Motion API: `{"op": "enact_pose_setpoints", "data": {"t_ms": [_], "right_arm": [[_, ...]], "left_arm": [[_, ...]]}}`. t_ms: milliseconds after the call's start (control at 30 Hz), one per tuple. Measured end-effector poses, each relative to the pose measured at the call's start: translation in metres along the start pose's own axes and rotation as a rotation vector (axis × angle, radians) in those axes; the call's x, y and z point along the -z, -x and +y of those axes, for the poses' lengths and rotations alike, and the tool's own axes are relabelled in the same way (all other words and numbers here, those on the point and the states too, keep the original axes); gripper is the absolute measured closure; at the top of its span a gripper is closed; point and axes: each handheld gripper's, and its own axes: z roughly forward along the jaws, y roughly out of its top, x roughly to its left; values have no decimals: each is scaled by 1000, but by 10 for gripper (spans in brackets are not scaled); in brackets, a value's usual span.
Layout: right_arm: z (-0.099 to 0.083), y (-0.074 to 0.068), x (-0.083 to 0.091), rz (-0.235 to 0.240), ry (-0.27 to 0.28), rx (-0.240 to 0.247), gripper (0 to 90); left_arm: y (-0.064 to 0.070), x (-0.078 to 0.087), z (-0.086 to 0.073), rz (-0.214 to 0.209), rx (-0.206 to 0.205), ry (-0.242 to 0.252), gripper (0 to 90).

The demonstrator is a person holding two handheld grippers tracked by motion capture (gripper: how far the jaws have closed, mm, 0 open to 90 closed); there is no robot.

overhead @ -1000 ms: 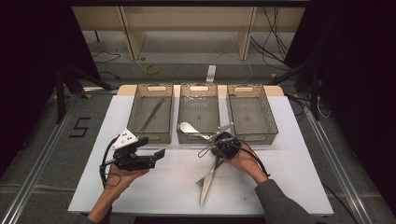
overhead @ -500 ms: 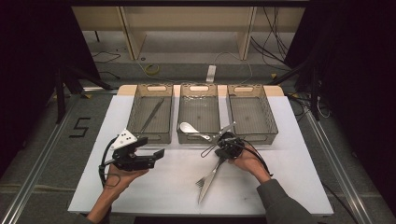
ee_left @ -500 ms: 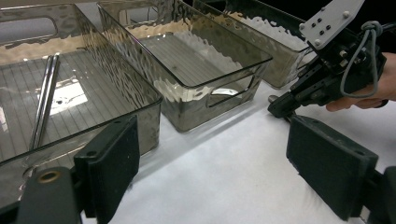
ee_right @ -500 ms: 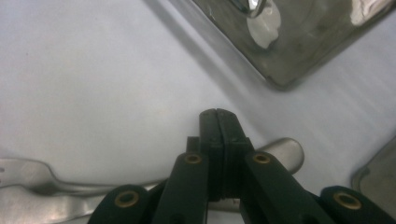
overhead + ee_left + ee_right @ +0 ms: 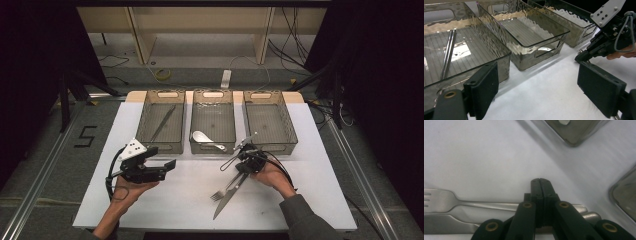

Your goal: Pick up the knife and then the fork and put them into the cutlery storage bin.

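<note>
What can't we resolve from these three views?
- Right gripper, right gripper view: jaws closed above fork and knife; its own body hides whether it touches or pinches either handle.
- Knife, right gripper view: blade cut off by the left edge.
- Spoon, high view: too small to tell bowl up or down.
- Utensils in left bin, left gripper view: rippled wall blurs them; kind unclear.
</note>
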Motion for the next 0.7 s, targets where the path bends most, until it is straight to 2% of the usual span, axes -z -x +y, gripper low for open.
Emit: {"op": "enact_pose_setpoints", "data": {"t_ms": [367, 533, 700], "right_arm": [[-17, 0, 11, 0, -26, -25, 900], [-32, 1, 19, -3, -34, -29, 900], [-46, 7, 27, -3, -41, -57, 900]], "left_arm": [[0, 0, 0, 0, -1, -2, 170], [1, -1, 0, -2, -8, -6, 170], [1, -1, 0, -3, -11, -9, 171]]}}
